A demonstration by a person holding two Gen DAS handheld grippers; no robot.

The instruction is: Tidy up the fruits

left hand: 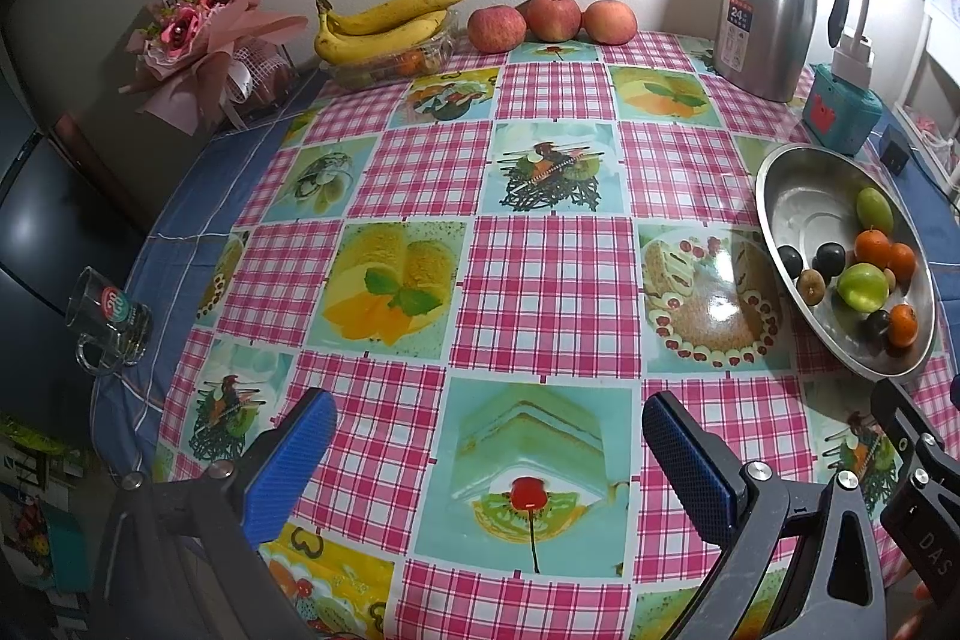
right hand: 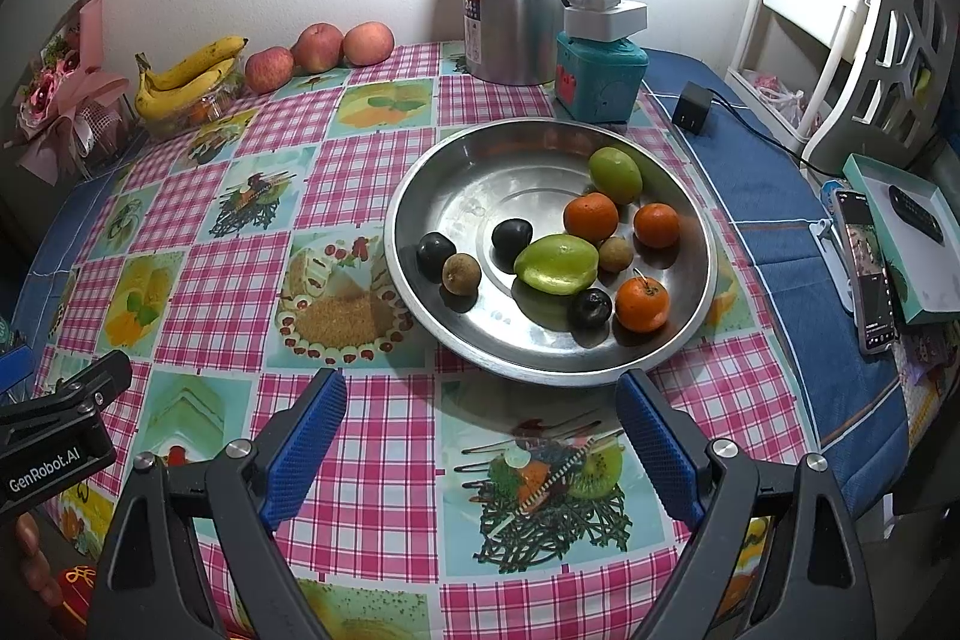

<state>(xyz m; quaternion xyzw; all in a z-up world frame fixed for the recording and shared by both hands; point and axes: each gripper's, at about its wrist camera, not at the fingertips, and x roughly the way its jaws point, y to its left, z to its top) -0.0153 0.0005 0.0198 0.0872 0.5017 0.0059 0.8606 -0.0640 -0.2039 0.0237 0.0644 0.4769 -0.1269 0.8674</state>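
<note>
The right claw (right hand: 480, 451) hangs over the desk (right hand: 372, 460) with its two blue fingers (right hand: 303, 451) wide apart and nothing between them. Just ahead of it sits a big metal bowl (right hand: 474, 196). The near rim of the bowl is just beyond the fingertips, not touching them.

Small fruits lie in the bowl. Three oranges (right hand: 591, 217) sit on the right side. A large green fruit (right hand: 557, 263) lies in the middle and another green fruit (right hand: 615, 174) lies at the far right. Three dark plums (right hand: 511, 237) and two small brown fruits (right hand: 461, 273) are spread among them.

The left claw (left hand: 486, 466) is also spread wide with nothing in it. It hangs over a bare part of the checked cloth. From its camera the bowl (left hand: 798, 196) is off to the right and farther away, well apart from its fingers.

At the far edge of the desk, by the wall, a bunch of bananas (left hand: 384, 22) rests on a clear box. Three apples (left hand: 552, 16) sit in a row next to it. These are well apart from both claws.
</note>
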